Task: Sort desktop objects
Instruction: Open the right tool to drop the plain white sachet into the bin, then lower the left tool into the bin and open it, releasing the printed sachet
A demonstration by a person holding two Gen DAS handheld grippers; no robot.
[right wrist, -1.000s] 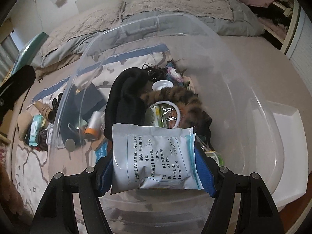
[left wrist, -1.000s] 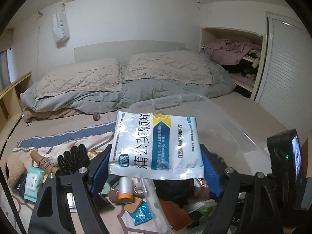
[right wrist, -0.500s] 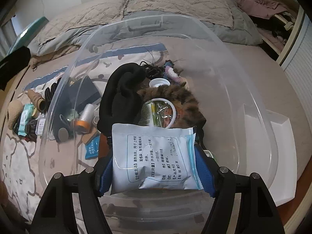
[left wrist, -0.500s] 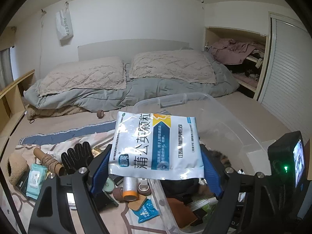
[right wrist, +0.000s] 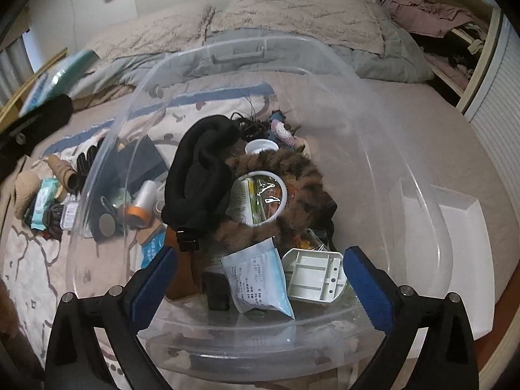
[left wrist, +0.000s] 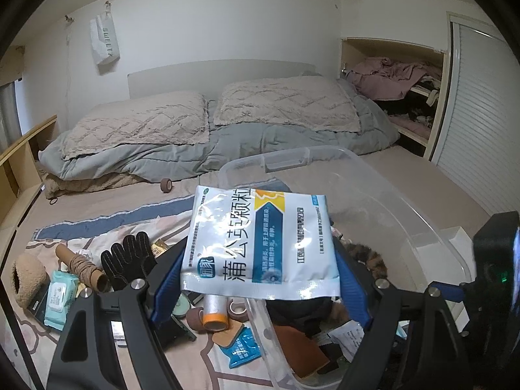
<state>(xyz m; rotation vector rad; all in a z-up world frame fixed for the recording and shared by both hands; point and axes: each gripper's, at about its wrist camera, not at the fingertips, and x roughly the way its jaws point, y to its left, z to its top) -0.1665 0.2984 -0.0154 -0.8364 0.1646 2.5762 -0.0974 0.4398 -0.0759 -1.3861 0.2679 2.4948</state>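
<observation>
Now the right gripper is opening, its packet lying in the clear bin on the bed (pillows far); left gripper clamps another sachet.

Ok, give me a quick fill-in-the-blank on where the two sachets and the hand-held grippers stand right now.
1. The left hand-held gripper is shut on a white and blue ____.
2. The right hand-held gripper holds ____; its jaws are opening.
3. The other sachet lies inside the clear ____.
4. The black glove lies ____ the bin.

Missing: sachet; nothing; bin; outside
</observation>
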